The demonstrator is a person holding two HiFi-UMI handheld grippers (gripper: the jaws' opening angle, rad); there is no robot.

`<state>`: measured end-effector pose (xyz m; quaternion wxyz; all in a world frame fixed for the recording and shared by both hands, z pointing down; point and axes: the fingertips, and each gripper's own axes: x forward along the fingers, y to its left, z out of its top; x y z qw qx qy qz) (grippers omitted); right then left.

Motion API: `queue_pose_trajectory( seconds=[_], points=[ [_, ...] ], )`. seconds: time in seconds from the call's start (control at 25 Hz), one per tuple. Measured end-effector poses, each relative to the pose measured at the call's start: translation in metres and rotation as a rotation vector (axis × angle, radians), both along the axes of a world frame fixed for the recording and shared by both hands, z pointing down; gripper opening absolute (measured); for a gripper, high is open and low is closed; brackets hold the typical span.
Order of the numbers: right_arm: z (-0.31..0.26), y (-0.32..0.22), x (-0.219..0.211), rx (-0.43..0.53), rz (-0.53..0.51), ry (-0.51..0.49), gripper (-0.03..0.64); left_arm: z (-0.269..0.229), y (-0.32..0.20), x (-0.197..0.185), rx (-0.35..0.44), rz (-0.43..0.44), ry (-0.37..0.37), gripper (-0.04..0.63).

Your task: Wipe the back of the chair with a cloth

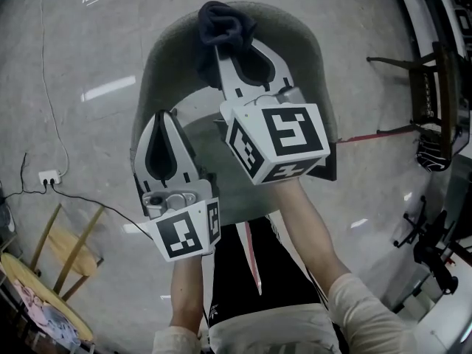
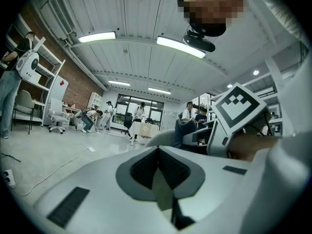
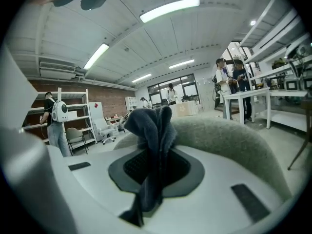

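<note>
At chair back (image 1: 158, 57) rim, cloth (image 1: 221, 21) in right gripper (image 1: 226, 46)

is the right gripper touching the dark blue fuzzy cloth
Touching. The right gripper view shows the dark blue fuzzy cloth pinched between the jaws of the right gripper, its bunched end poking out beyond them.

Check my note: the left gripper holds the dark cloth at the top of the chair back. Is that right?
Not quite. The right gripper, not the left, holds the dark cloth at the top of the chair back. The right gripper view shows the cloth pinched between its jaws; the left gripper is shut on nothing.
</note>
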<state>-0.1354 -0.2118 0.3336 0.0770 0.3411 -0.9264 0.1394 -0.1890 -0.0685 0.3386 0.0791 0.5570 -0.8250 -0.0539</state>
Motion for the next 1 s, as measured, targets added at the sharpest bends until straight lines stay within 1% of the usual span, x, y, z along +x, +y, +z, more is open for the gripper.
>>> queue_pose_trajectory(
  seconds=[0.2, 0.52, 0.76, 1.0],
  points=[
    [-0.002, -0.019, 0.033, 0.004, 0.075, 0.011, 0.058, 0.003, -0.013, 0.019, -0.008, 0.043, 0.008, 0.015],
    [0.001, -0.035, 0.087, 0.006, 0.174, 0.032, 0.058, -0.001, -0.030, 0.046, 0.000, 0.100, -0.002, 0.015],
    [0.006, -0.037, 0.116, -0.002, 0.234, 0.041, 0.058, 0.004, -0.030, 0.056, -0.009, 0.119, -0.001, 0.015],
    [0.009, -0.039, 0.131, -0.004, 0.256, 0.044, 0.058, 0.008, -0.030, 0.061, -0.019, 0.122, -0.002, 0.015]
  ],
)
